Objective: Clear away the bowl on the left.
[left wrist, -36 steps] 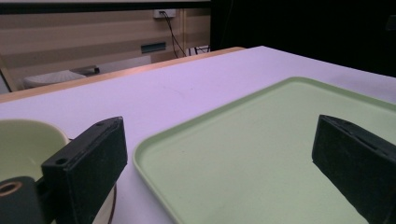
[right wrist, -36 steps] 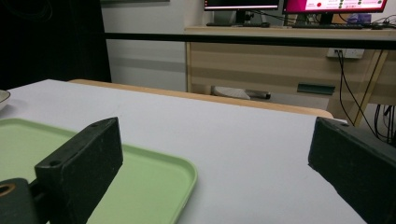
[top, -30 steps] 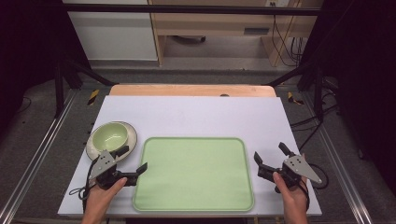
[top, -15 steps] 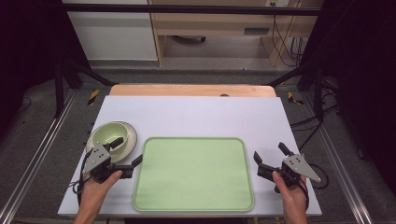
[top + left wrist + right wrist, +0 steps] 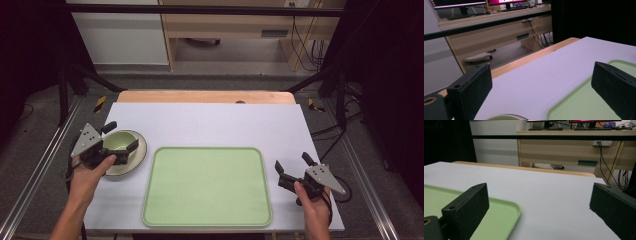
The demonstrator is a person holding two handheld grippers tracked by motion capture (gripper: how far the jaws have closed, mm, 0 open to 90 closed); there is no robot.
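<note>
A pale green bowl (image 5: 120,139) sits on a cream plate (image 5: 131,161) at the table's left. My left gripper (image 5: 121,136) is open, with one jaw beyond the bowl and one at its near right; I cannot tell whether they touch it. In the left gripper view the left gripper (image 5: 542,75) is spread wide, and the bowl's rim (image 5: 506,116) peeks in at the bottom edge. My right gripper (image 5: 292,163) is open and holds nothing, just right of the green tray (image 5: 207,185). The right gripper view has the right gripper (image 5: 539,195) wide apart over bare white table, with the tray's corner (image 5: 496,220) at its left.
The white tabletop (image 5: 215,122) stretches behind the tray to a wooden strip (image 5: 200,96) at the far edge. Black frame legs (image 5: 70,75) stand at both far corners. A desk with cables (image 5: 300,35) lies beyond the table.
My left gripper has moved forward and to the left, from the tray's left edge to either side of the bowl. The right gripper has stayed put.
</note>
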